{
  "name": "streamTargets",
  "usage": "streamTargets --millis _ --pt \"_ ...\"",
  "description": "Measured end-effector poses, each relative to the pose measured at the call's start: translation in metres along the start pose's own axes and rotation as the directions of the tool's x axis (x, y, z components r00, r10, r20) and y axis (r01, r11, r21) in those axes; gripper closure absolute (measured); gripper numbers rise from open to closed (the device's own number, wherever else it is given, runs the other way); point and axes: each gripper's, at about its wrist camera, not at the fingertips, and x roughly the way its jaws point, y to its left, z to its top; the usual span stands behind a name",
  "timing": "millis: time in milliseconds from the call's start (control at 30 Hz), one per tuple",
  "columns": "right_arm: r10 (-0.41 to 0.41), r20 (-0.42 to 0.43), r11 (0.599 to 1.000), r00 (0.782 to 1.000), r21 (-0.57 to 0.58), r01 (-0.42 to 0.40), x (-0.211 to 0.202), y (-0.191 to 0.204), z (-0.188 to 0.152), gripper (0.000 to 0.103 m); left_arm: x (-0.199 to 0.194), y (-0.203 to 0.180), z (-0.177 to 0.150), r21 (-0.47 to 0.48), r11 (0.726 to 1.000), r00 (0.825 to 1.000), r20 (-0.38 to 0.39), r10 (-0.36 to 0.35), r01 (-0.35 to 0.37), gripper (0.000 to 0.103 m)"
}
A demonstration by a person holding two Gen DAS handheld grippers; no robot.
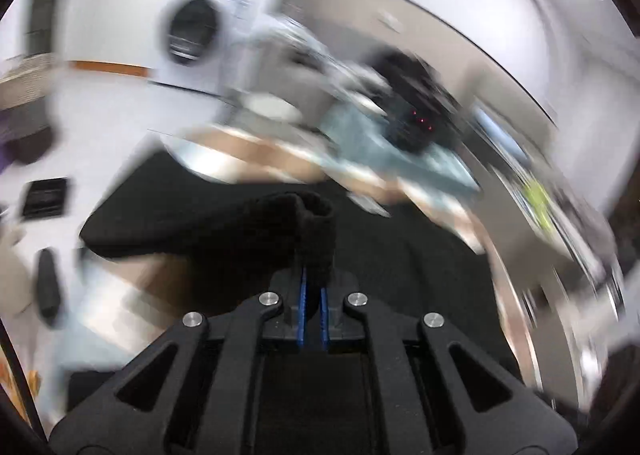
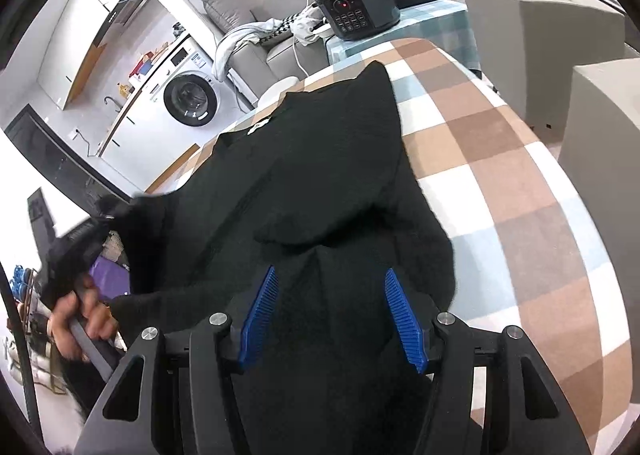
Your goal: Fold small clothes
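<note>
The left tongs (image 1: 314, 279) pinch the black sweater's cuff (image 1: 316, 223) while the right tongs (image 2: 332, 311) gape empty over its body on the checked bench (image 2: 500, 159); carry the sleeve toward two o'clock, keeping it taut.

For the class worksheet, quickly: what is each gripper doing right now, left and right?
Left gripper: shut on a cuff-like edge of the black garment.
Right gripper: open, blue pads apart over the black garment, gripping nothing.
</note>
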Motion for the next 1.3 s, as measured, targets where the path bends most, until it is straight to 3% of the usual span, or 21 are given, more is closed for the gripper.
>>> streamTargets --millis 67,133,167,200,267,567,733,833,933,967,1000,1033,1167,1300 --pt "-0.006 0.002 1.000 1.000 0.011 0.006 -0.003 -0.004 -0.001 0.045 0.024 -0.022 -0.014 0.030 0.998 0.994 -0.094 -0.054 0.057 0.095" --pt "-0.008 0.005 1.000 1.000 0.016 0.007 -0.006 -0.008 -0.002 0.045 0.036 -0.030 -0.027 0.036 0.998 0.989 -0.143 -0.044 0.050 0.089" --pt "-0.009 0.008 1.000 1.000 0.016 0.009 -0.009 -0.009 -0.003 0.045 0.036 -0.030 -0.031 0.032 0.998 0.988 -0.144 -0.046 0.051 0.080" --pt "-0.013 0.011 1.000 1.000 0.016 0.013 -0.010 -0.011 -0.003 0.045 0.034 -0.029 -0.033 0.026 0.999 0.989 -0.142 -0.043 0.047 0.062" --pt "-0.012 0.015 1.000 1.000 0.018 0.012 -0.011 -0.014 -0.003 0.045 0.024 -0.021 -0.037 0.008 0.999 0.994 -0.106 -0.031 0.032 0.045" --pt "0.001 0.013 1.000 1.000 0.019 -0.001 -0.011 -0.013 -0.005 0.045 -0.017 0.053 -0.060 -0.061 0.996 0.995 -0.074 0.060 -0.064 0.045" --pt "-0.005 0.002 1.000 1.000 0.020 0.005 -0.014 -0.011 -0.008 0.045 0.014 0.083 -0.050 -0.167 0.981 0.992 -0.096 0.084 -0.100 0.045" --pt "-0.006 -0.008 1.000 1.000 0.023 0.006 -0.017 -0.013 -0.010 0.045 0.041 0.099 -0.050 -0.263 0.961 0.988 -0.147 0.047 -0.085 0.046" --pt "-0.009 -0.018 1.000 1.000 0.020 0.009 -0.018 -0.015 -0.010 0.045 0.060 0.108 -0.054 -0.303 0.947 0.984 -0.169 0.053 -0.103 0.057" --pt "-0.008 -0.024 1.000 1.000 0.020 0.008 -0.016 -0.017 -0.009 0.045 0.061 0.109 -0.055 -0.303 0.947 0.987 -0.148 0.067 -0.110 0.069" --pt "-0.009 -0.027 1.000 1.000 0.022 0.009 -0.014 -0.018 -0.009 0.045 0.064 0.108 -0.054 -0.293 0.950 0.988 -0.135 0.073 -0.110 0.091" --pt "-0.008 -0.035 1.000 0.999 0.024 0.008 -0.012 -0.019 -0.009 0.045 0.071 0.106 -0.052 -0.277 0.954 0.986 -0.150 0.074 -0.114 0.098" --pt "-0.007 -0.044 1.000 0.999 0.029 0.008 -0.008 -0.023 -0.009 0.045 0.077 0.086 -0.038 -0.234 0.967 0.992 -0.093 0.085 -0.105 0.101" --pt "-0.012 -0.047 0.999 0.999 0.034 0.014 -0.009 -0.025 -0.008 0.045 0.073 0.036 -0.015 -0.161 0.987 0.999 -0.033 -0.027 0.021 0.101"
